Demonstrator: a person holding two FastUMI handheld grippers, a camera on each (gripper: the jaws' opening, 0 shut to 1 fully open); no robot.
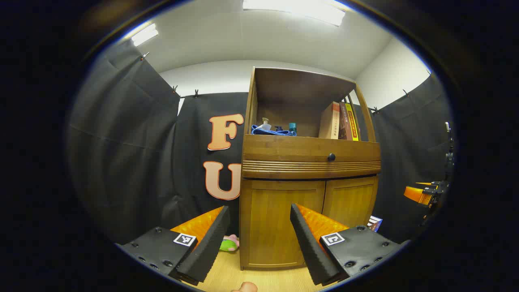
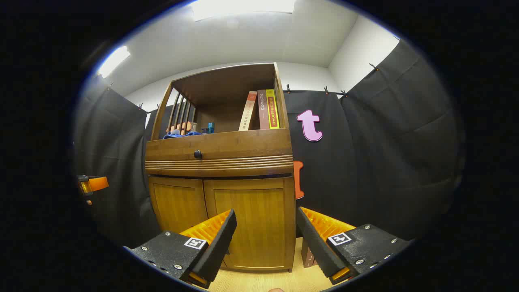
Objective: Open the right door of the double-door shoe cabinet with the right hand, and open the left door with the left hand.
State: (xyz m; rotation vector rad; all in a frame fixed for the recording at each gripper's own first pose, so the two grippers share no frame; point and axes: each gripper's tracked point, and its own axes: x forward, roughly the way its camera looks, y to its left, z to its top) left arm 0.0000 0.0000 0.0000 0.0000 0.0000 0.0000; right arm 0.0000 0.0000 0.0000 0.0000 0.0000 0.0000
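Your right claw (image 2: 263, 239) stood wide open with nothing between its fingers, low in the right gripper view, framing the right door (image 2: 249, 225) of the shoe cabinet (image 2: 221, 162) at the centre of the frame. Your left claw (image 1: 259, 239) was spread just as wide and just as empty at the bottom of the left gripper view, its gap set over the left door (image 1: 279, 223). Neither touched the wood; both were well short of it, apparently lined up so that each hand faced its own door.

Both doors sat shut and flush under the drawer, whose dark knob (image 2: 198, 154) showed at the middle of the frame. No handle could be made out on either door, so where you would catch an edge could not be told. The seam between the doors, just left of centre in the right gripper view, looked the likeliest place.

Books (image 2: 261, 109) leaned on the open shelf above, with a blue cloth (image 1: 269, 131) and small bottles beside them, clear of any door swing. A pink and green toy (image 1: 230, 243) lay on the floor at the cabinet's lower left corner in the left gripper view, near where the left door would sweep.
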